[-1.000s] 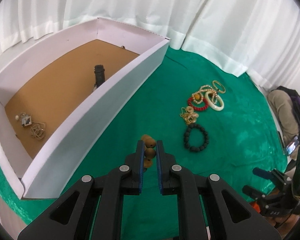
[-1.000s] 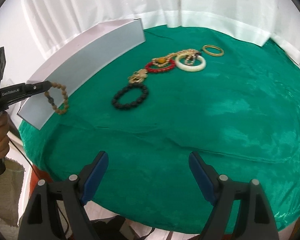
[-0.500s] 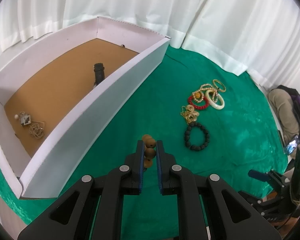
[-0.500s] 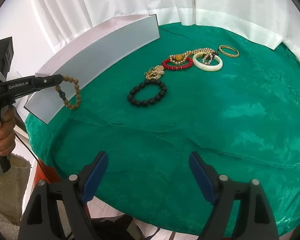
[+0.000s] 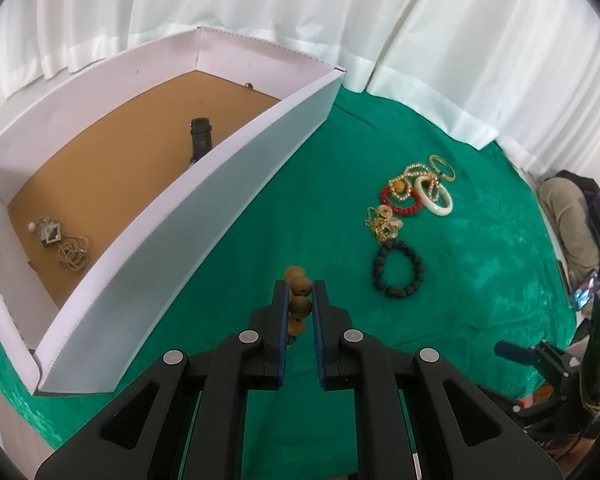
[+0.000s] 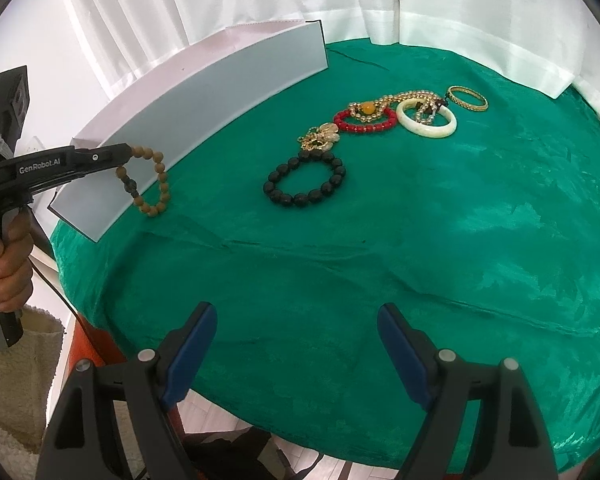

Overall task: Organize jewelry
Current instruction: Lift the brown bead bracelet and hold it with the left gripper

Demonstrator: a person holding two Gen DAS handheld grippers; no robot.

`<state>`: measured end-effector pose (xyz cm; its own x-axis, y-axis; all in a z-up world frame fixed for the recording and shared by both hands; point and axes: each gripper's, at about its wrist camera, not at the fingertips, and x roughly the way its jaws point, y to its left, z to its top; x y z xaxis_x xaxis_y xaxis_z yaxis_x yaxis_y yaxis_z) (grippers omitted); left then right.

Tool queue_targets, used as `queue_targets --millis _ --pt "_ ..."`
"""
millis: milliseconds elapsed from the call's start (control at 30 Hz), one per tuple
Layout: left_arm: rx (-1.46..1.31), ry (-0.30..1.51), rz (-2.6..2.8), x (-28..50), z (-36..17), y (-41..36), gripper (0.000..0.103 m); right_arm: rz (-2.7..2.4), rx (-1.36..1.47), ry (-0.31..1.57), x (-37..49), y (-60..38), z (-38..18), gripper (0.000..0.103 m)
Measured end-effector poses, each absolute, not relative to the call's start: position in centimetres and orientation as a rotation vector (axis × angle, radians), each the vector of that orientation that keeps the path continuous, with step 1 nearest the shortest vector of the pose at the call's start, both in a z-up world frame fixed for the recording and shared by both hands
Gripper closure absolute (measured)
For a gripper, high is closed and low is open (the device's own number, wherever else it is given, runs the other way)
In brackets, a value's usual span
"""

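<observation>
My left gripper (image 5: 299, 294) is shut on a brown wooden bead bracelet (image 5: 298, 300). In the right wrist view that bracelet (image 6: 149, 184) hangs as a loop from the left gripper (image 6: 125, 152), just in front of the white box's near wall (image 6: 203, 120). The box (image 5: 203, 184) has a brown floor holding a pale chain with a pendant (image 5: 61, 246) and a black item (image 5: 201, 138). On the green cloth lie a black bead bracelet (image 6: 304, 182), a gold piece (image 6: 320, 138), a red bracelet (image 6: 364, 122), a white bangle (image 6: 426, 122) and a gold bangle (image 6: 468, 98). My right gripper (image 6: 295, 350) is open above the cloth's near edge, holding nothing.
White curtains (image 5: 300, 12) hang behind the round, green-covered table (image 6: 420, 260). A person's hand (image 6: 7, 268) grips the left tool's handle at the table's left edge. A seated person's clothing (image 5: 576, 216) shows at the far right of the left wrist view.
The right wrist view has shifted a little, so the jewelry and box sit further right in it. The left gripper and its bracelet have held still.
</observation>
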<state>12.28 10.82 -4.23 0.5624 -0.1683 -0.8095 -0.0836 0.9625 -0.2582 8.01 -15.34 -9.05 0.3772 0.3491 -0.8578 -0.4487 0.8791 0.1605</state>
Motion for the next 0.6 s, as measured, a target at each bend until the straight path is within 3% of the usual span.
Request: queue_targets --millis 600 --pt "-0.283 0.982 -0.051 12.4 -3.9 11.1 0.094 0.558 -0.034 1.097 13.4 -15.3 -8.2 0.019"
